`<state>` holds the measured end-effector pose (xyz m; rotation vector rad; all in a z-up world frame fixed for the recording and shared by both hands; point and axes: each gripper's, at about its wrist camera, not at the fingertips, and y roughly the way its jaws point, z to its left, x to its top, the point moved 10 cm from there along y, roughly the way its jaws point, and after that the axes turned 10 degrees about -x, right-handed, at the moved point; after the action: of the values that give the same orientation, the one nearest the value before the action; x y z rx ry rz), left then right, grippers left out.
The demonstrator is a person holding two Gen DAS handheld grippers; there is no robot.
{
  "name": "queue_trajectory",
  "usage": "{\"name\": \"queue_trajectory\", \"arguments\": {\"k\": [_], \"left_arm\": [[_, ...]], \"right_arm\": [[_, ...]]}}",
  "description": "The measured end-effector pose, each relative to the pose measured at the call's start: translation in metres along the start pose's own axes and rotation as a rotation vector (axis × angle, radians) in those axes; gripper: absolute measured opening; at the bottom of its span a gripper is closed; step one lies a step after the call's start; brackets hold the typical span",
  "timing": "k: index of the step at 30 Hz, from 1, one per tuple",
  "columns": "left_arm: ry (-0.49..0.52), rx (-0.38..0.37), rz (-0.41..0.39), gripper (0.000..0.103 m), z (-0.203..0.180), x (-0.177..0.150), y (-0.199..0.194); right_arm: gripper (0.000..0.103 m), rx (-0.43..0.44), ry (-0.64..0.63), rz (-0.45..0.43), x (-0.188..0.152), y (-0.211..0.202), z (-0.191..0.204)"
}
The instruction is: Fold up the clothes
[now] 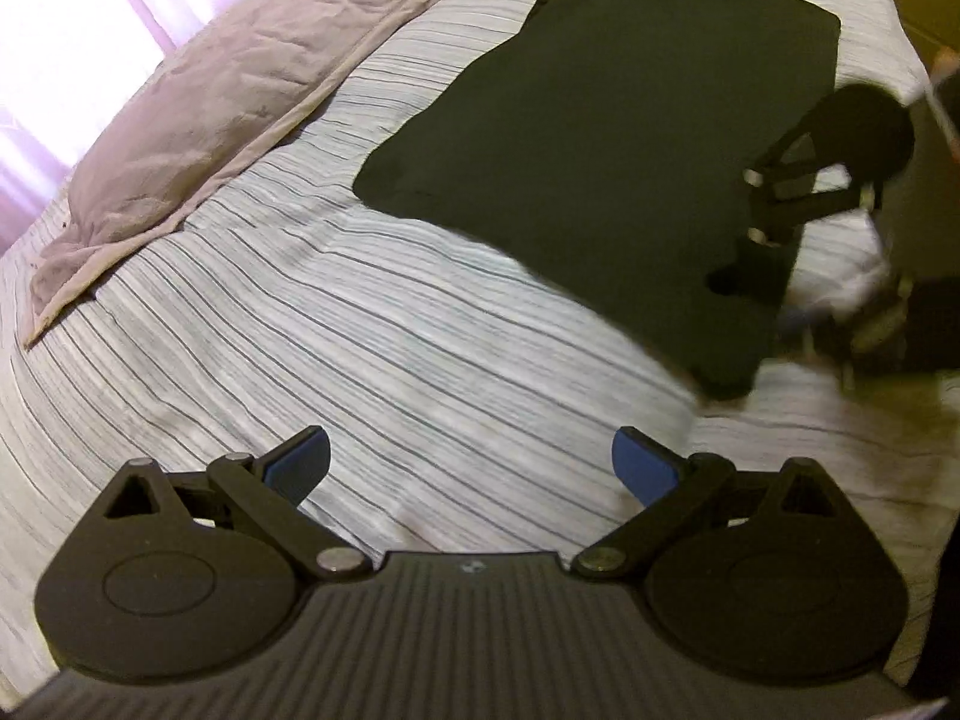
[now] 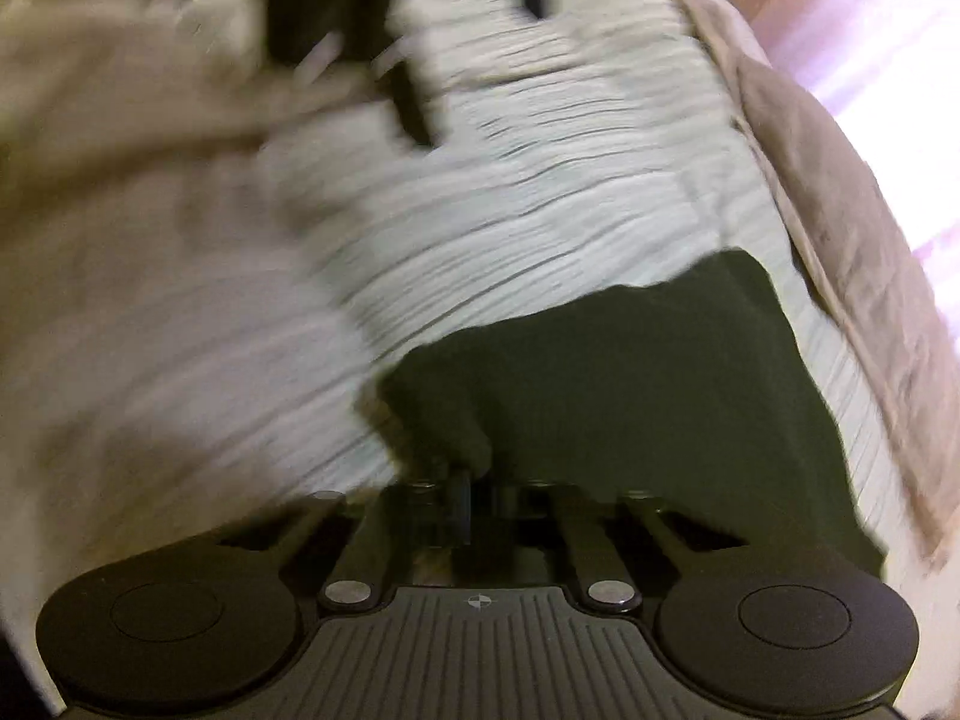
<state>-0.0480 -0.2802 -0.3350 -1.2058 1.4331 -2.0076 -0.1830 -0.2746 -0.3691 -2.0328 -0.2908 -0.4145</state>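
Note:
A dark green garment (image 1: 612,138) lies spread on the striped bed sheet (image 1: 336,336). My left gripper (image 1: 471,468) is open and empty, over bare sheet in front of the garment. My right gripper (image 1: 756,252) shows in the left wrist view at the garment's near right edge. In the right wrist view my right gripper (image 2: 465,495) is shut on a bunched fold of the garment (image 2: 630,378). That view is blurred by motion.
A pinkish-beige pillow (image 1: 198,96) lies along the far left of the bed, also at the right in the right wrist view (image 2: 840,228). A bright curtained window (image 1: 54,30) is behind it. The bed's edge runs at the far right.

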Motion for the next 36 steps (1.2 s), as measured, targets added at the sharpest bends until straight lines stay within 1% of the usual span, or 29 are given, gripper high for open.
{"name": "queue_trajectory", "arguments": {"k": [2,3,5,7,10,12,14,19,22,23,24,25,27,29,31,33,36], "left_arm": [[0.043,-0.001,-0.010,0.099,0.005,0.002,0.003],[0.079,0.002,-0.017,0.099,0.007,0.005,0.005],[0.202,0.015,-0.045,0.099,0.010,0.015,0.010],[0.294,0.015,-0.084,0.099,0.013,0.029,0.017],[0.398,0.022,-0.154,0.099,0.019,0.055,0.031],[0.456,0.028,-0.203,0.099,0.024,0.074,0.042],[0.499,0.018,-0.247,0.099,0.026,0.089,0.052],[0.647,-0.021,-0.297,0.096,0.021,0.109,0.082],[0.719,-0.040,-0.308,0.090,0.014,0.114,0.098],[0.735,-0.045,-0.309,0.085,0.012,0.115,0.105],[0.745,-0.049,-0.313,0.075,0.011,0.116,0.108],[0.752,-0.055,-0.311,0.068,0.010,0.118,0.112],[0.780,-0.058,-0.286,0.027,0.011,0.122,0.116],[0.810,-0.070,-0.261,0.014,0.012,0.126,0.116],[0.835,-0.086,-0.242,0.011,0.015,0.136,0.110],[0.885,-0.087,-0.233,0.009,0.016,0.156,0.097],[0.983,-0.083,-0.234,0.009,0.011,0.198,0.077]], "right_arm": [[0.003,0.016,0.134,-0.011,0.010,-0.017,-0.029],[0.003,0.008,0.221,-0.017,0.014,-0.028,-0.049],[0.003,-0.009,0.384,-0.024,0.018,-0.047,-0.088],[0.003,-0.024,0.505,-0.016,0.017,-0.057,-0.119],[0.003,-0.043,0.668,-0.003,0.013,-0.070,-0.161],[0.003,-0.042,0.699,0.011,0.010,-0.072,-0.168],[0.003,-0.040,0.730,0.026,0.007,-0.073,-0.175],[0.003,-0.032,0.766,0.045,0.002,-0.071,-0.184],[0.003,-0.025,0.770,0.043,0.000,-0.073,-0.180],[0.003,-0.021,0.777,0.040,-0.002,-0.074,-0.177],[0.003,-0.017,0.790,0.035,-0.004,-0.074,-0.177],[0.003,-0.016,0.805,0.032,-0.005,-0.075,-0.176],[0.003,-0.015,0.834,0.023,-0.009,-0.078,-0.178],[0.003,-0.021,0.865,0.009,-0.015,-0.086,-0.181],[0.003,-0.027,0.896,-0.006,-0.022,-0.094,-0.184],[0.003,-0.036,0.929,-0.022,-0.029,-0.104,-0.188],[0.003,-0.061,1.005,-0.056,-0.053,-0.126,-0.201]]}}
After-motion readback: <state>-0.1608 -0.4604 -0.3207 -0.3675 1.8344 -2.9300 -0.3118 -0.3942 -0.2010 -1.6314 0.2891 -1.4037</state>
